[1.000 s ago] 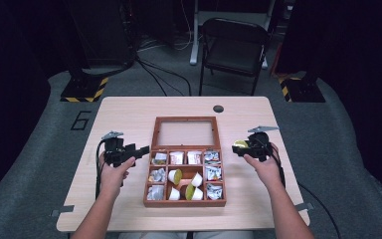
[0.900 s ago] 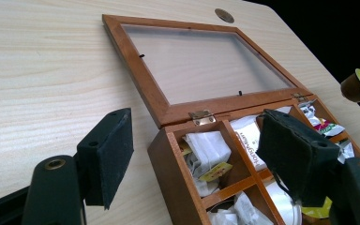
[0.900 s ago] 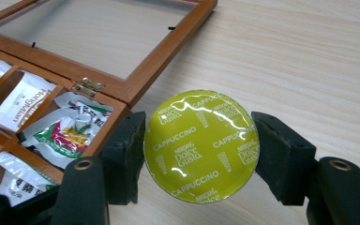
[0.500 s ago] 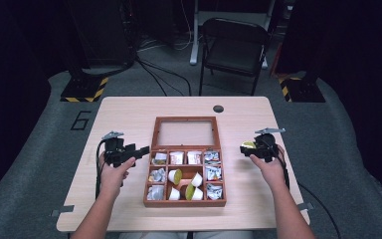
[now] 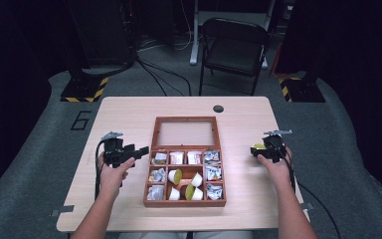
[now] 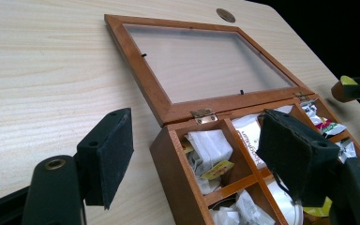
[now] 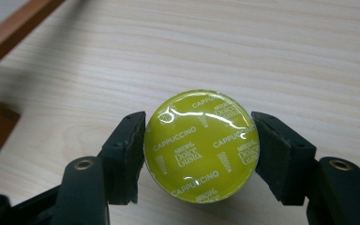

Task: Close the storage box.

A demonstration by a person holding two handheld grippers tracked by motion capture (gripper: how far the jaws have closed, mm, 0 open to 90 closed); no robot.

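The table (image 5: pixel 129 114) carries a wooden box (image 5: pixel 184 201) near its middle, and everything else is placed from that box. Its glass lid (image 5: pixel 185 133) lies flat on the table, folded back on the box's far side, joined by brass hinges (image 6: pixel 203 115). The box is split into compartments: those along its far row and both side columns hold crumpled sachets (image 5: pixel 210 173), while the middle ones hold capsules (image 5: pixel 196 179), some showing yellow-green tops and some white. Left of the box, near its far left corner, the person's left hand (image 5: pixel 110 175) holds the left hand-held gripper (image 5: pixel 142 151), pointing at the box; its jaws stand spread with nothing between them, one pad (image 6: pixel 107 154) over bare table left of the box's wall, the other over the compartments. Right of the box, well apart from it, the right hand (image 5: pixel 273 167) holds the right hand-held gripper (image 5: pixel 256 149) just above the table. Its jaws pinch a yellow-green pod (image 7: pixel 201 146), both pads pressed to the rim, the foil top printed "Cappuccino" facing the gripper's camera. A small dark grommet (image 5: pixel 218 108) sits in the table beyond the lid.
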